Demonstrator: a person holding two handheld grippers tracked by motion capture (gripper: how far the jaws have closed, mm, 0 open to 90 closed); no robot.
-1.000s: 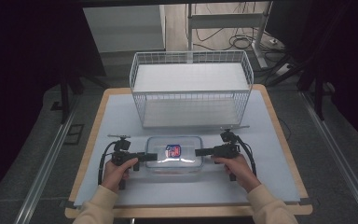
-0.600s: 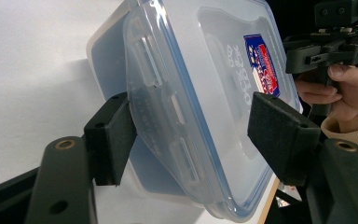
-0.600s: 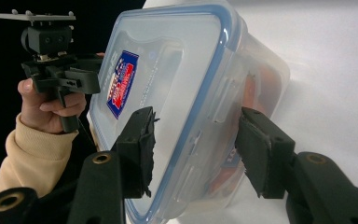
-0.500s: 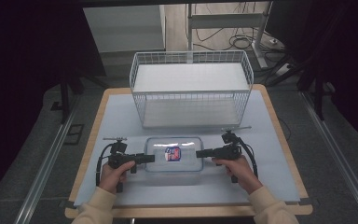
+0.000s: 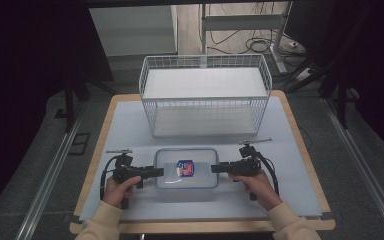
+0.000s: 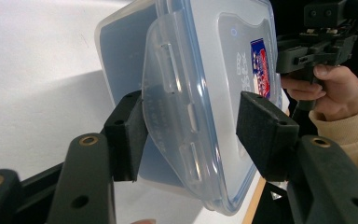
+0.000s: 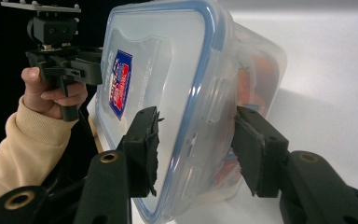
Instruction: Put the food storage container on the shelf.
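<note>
Table, pale top w/ wood edge, at ctr of high view. Wire basket, white, at 12 o'clock on it, open side facing 6. Clear plastic box w/ blue-rimmed lid and red-blue label, lying flat at 6 o'clock of basket, near table's front edge, apart from basket. Left claw at box's 9 o'clock end, right claw at its 3 o'clock end. Left claw partly open, jaws astride the flipped-out latch flap; one pad against flap, other pad off the lid, so no full grip seen. Right claw partly open too, jaws astride lid rim and box wall; contact can't tell.
</note>
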